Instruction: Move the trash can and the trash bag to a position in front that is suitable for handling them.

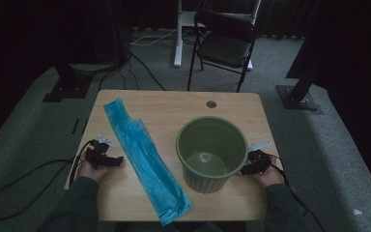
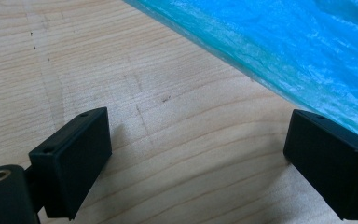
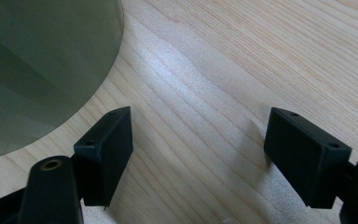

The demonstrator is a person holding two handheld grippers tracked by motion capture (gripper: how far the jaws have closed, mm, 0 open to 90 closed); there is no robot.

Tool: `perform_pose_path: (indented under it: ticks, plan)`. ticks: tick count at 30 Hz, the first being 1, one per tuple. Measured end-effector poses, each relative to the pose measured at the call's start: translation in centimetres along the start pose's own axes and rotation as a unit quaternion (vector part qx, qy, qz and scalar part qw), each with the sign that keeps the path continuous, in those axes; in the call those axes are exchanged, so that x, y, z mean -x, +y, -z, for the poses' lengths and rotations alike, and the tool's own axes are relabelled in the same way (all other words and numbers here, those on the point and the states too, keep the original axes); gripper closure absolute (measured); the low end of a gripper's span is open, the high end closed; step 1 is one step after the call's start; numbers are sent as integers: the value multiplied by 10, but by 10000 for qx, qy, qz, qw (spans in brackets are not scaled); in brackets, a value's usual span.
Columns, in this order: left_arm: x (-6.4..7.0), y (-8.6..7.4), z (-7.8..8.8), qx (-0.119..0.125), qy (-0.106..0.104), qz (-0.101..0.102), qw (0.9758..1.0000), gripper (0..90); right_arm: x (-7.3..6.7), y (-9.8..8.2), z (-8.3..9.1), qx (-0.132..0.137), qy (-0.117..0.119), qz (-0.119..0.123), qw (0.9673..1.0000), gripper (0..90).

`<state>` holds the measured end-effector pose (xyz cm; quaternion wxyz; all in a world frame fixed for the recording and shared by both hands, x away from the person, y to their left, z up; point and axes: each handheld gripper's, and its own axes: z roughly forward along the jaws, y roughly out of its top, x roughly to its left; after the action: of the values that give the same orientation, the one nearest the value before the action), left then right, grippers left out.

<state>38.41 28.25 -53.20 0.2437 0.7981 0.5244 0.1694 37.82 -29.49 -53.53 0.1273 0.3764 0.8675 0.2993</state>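
High view: both hand-held grippers, left and right, low, jaws apart.

Dim high view, dark surroundings, bright sharp gripper views, soft shadows

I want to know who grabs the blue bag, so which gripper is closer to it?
Left. The left gripper sits open just beside the blue plastic bag's left edge. The right gripper is open across the table, with the green bin between it and the bag.
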Motion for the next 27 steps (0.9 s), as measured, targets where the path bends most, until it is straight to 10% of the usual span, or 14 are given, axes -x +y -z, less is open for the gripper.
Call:
perform_pose_path:
  ticks: [18, 27]
  plan:
    - [-6, 2, 13, -57, -340, -20, 9994, 451, -6, 3, 15, 7, 411, -14, 9992, 413]
    - [21, 15, 36, 411, -682, -452, 9958, 494, -14, 10, 21, 265, 750, 11, 9968, 431]
